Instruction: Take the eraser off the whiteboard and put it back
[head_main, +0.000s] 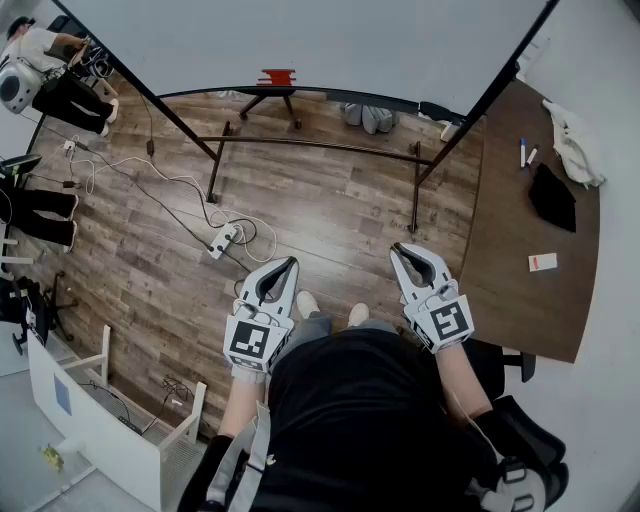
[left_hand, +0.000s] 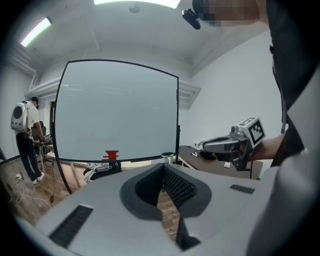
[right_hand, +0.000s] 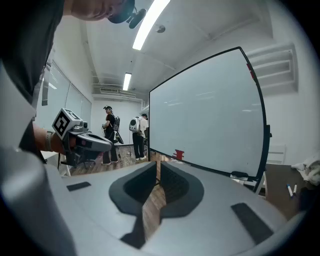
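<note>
I stand back from the whiteboard (head_main: 300, 45), which fills the top of the head view, and nothing of the task looks begun. The red eraser (head_main: 277, 77) sits at the board's lower edge, upper middle of the frame; I cannot tell whether it clings to the face or rests on the rail. My left gripper (head_main: 290, 264) and right gripper (head_main: 398, 248) hang side by side at the frame's centre, well apart from the eraser, both tipped a little downward toward the floor (head_main: 300, 200) in front of the board's stand. Both pairs of jaws are closed tip to tip with nothing between them; through the hollow behind the pads I see only floorboards. I take this for a waiting pose, arms held near my body. In the left gripper view the eraser shows just left of the jaw tips, and in the right gripper view it sits just above and right of them, so either gripper could go for it. Whichever one goes must spread its jaws before reaching. The surface (head_main: 510, 230) at the right edge carries markers (head_main: 526, 153), which have no part in this.
</note>
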